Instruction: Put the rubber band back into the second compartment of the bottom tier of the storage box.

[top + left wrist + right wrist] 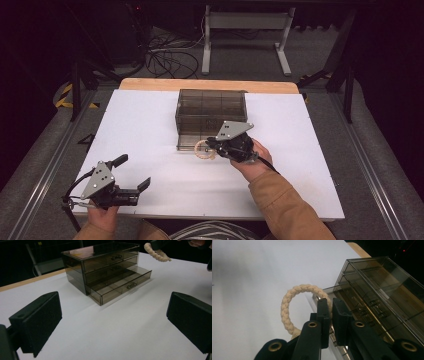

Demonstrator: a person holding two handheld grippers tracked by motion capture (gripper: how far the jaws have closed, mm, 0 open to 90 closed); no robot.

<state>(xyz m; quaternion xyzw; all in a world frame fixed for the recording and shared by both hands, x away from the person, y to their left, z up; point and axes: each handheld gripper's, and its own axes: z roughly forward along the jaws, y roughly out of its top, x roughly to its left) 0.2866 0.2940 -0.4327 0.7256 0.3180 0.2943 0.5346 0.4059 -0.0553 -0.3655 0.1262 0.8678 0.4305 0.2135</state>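
We see the right gripper (216,144) closed on a cream rope ring (202,150), its two fingers (323,315) pinching the braid on the side nearest the drawer cabinet (211,118). In the right gripper view the lower part of the ring is hidden behind the gripper's own body, and we cannot make out whether the ring touches the cabinet's pulled-out bottom drawer (122,286) or hangs just in front of it. In the left gripper view the ring (157,253) is cut off at the top edge, above and to the right of the cabinet (100,267). The contents of the smoked, see-through cabinet are hard to read through its dark walls.

The left gripper (134,172) rests well apart from the cabinet, near the front corner of the worktop (150,115), with its fingers (37,320) spread wide and nothing between them.

The worktop is a white sheet over a wooden board whose pale edge shows behind the cabinet. Beyond it the room is dark, with grey carpet, a tangle of cables (167,57) and a white table frame (245,35).

We count one ring, one cabinet with three tiers of drawers, and two grippers.
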